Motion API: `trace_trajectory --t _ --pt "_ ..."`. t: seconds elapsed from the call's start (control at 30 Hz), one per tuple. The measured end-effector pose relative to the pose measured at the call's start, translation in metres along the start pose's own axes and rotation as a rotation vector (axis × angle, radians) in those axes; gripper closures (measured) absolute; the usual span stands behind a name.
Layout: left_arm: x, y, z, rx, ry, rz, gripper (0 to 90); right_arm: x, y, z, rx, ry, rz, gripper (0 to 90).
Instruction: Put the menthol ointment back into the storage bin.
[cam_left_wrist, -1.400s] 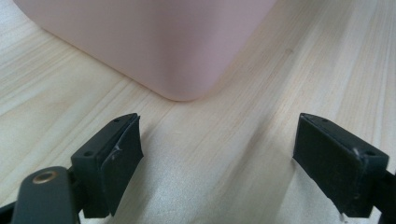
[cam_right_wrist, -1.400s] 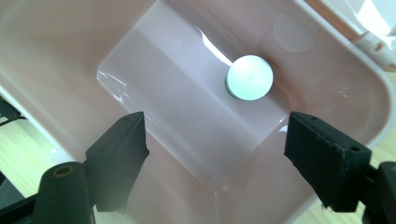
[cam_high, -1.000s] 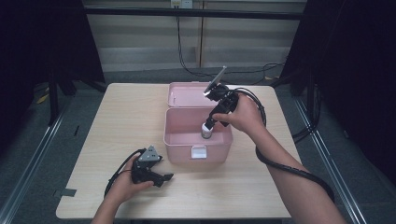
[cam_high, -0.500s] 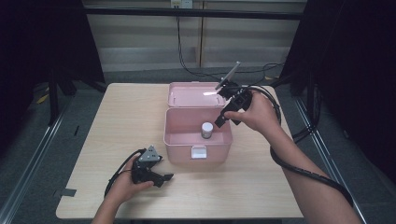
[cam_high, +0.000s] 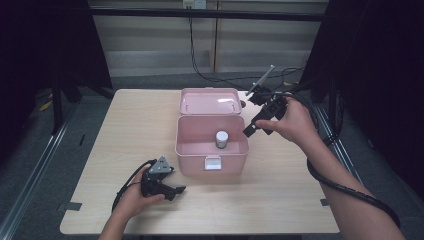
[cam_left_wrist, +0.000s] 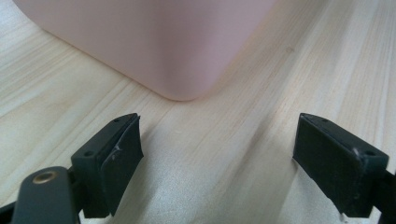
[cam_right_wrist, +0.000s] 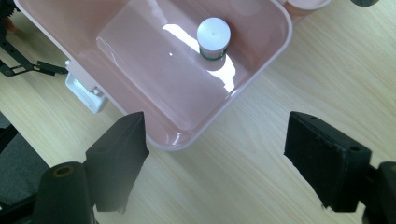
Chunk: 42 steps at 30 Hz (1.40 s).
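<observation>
jaws: both pairs stood wide apart, nothing between them.
high view: right gripper (cam_high: 251, 129) hung beside the pink box (cam_high: 212, 150); small bottle (cam_high: 221, 138) stood upright inside; left gripper (cam_high: 176, 190) rested on the table (cam_high: 300, 200).
left gripper view: box corner just ahead.
right gripper view: white-capped bottle in the box, near its wall.
</observation>
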<state>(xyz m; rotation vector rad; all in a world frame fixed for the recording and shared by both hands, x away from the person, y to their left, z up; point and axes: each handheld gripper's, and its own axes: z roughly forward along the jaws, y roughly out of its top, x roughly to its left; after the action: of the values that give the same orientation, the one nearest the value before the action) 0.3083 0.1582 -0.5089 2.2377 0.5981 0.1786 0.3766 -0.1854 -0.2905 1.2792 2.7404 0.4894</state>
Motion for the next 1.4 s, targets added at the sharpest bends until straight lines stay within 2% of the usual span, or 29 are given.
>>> trace_trajectory --t 0.43,0.7,0.93,1.2,1.4 --pt "-0.001 0.0 0.0 0.006 0.005 0.008 15.0 -0.019 -0.024 -0.009 -0.007 -0.007 0.021 20.5" --pt "-0.001 0.0 0.0 0.01 0.01 0.014 15.0 -0.033 -0.04 -0.011 -0.014 -0.002 0.053 20.5" --pt "-0.001 0.0 0.0 0.01 0.011 0.017 15.0 -0.039 -0.053 -0.004 -0.022 0.006 0.047 20.5" --pt "-0.002 0.0 0.0 0.009 0.014 0.019 15.0 -0.037 -0.066 0.007 -0.015 0.024 0.038 20.5" --pt "-0.002 0.0 0.0 0.012 0.015 0.023 15.0 -0.036 -0.079 0.021 -0.009 0.037 0.032 20.5"
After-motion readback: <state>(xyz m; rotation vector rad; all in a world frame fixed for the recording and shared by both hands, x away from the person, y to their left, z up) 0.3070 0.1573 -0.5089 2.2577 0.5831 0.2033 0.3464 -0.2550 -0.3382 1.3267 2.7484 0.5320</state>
